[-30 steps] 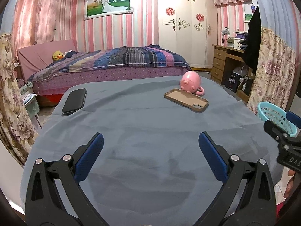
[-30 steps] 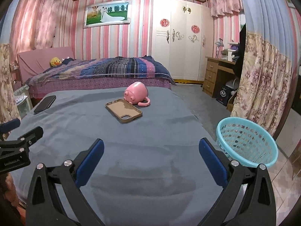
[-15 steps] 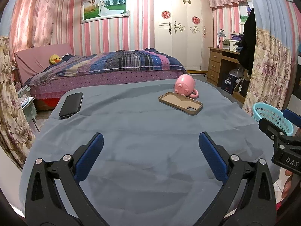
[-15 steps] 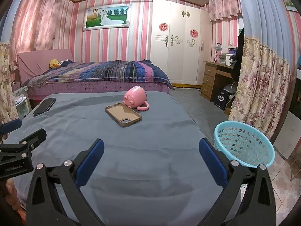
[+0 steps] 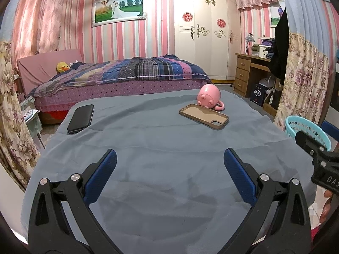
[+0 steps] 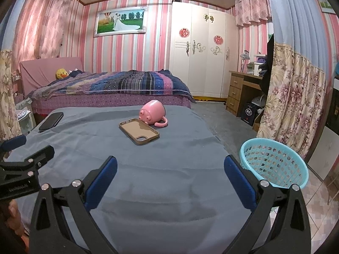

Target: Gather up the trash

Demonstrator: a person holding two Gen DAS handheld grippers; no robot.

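Note:
A light blue plastic basket [image 6: 273,165] stands on the floor to the right of the table covered in blue-grey cloth [image 6: 169,165]; its rim shows in the left wrist view [image 5: 305,129]. No loose trash is visible on the cloth. My left gripper [image 5: 169,167] is open and empty over the near part of the table. My right gripper [image 6: 169,167] is open and empty near the table's right front, beside the basket.
On the cloth lie a tipped pink pig mug [image 6: 152,112], a tan phone case [image 6: 138,132] and a black phone [image 5: 81,118] at far left. A bed [image 5: 118,78], wardrobe, desk [image 5: 250,74] and flowered curtains [image 6: 292,101] surround the table.
Both grippers have risen and tilted up a little, so the table items sit lower in view. Both stay open and empty.

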